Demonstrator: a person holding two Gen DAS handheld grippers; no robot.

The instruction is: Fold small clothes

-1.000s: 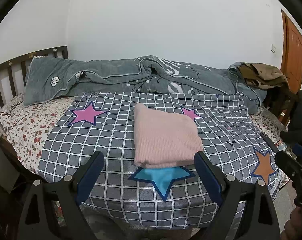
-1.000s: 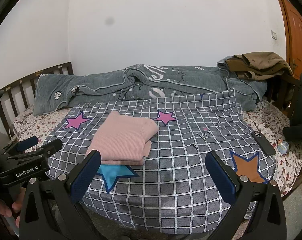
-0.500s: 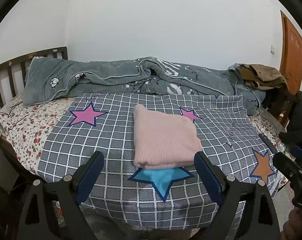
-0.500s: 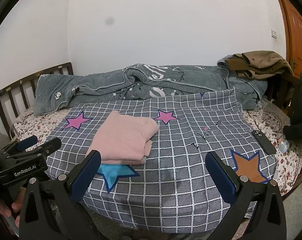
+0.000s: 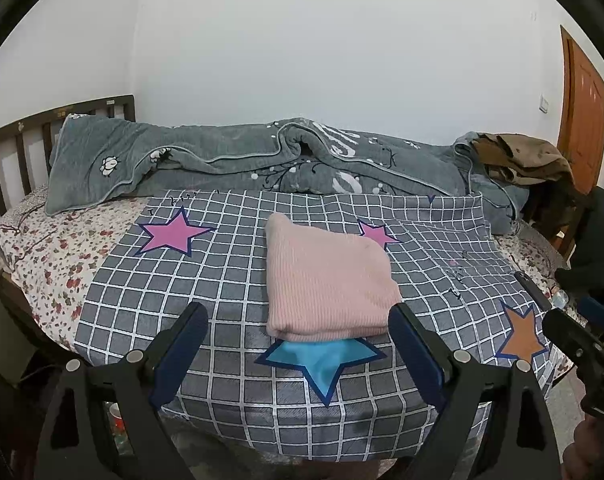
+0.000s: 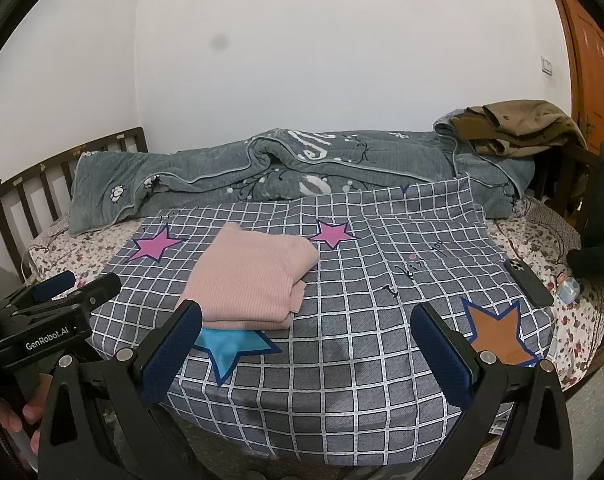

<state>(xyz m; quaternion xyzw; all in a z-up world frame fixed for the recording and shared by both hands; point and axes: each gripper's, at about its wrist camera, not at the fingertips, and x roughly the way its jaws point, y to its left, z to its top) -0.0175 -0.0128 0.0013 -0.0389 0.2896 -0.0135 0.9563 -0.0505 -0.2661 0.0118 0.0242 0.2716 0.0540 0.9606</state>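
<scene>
While both claws hang back off the near edge of the bed, the pink knit garment (image 5: 326,280) sits already folded into a compact stack on the grey checked cloth (image 5: 229,280), its near edge overlapping the top of the blue star (image 5: 322,360). Left gripper (image 5: 297,348) has its jaws spread wide, nothing between them; garment lies just ahead, slightly right of centre between the fingers, not touching. Right gripper (image 6: 306,344) also gapes wide and empty; garment (image 6: 249,276) is ahead and to its left, near the left finger (image 6: 173,348) but apart.

Handling guess: ribbed knit, soft, light, floppy, not slippery, nothing fragile. Layers would likely slide apart if lifted by one corner. Best hold looks like the thick folded near edge, pinching all layers together, or one claw at each side. A loose flap pokes out at the stack's right side in the right wrist view.

Phone (image 6: 528,282) lies well to the right, grey blanket (image 5: 261,160) bunched behind.
</scene>
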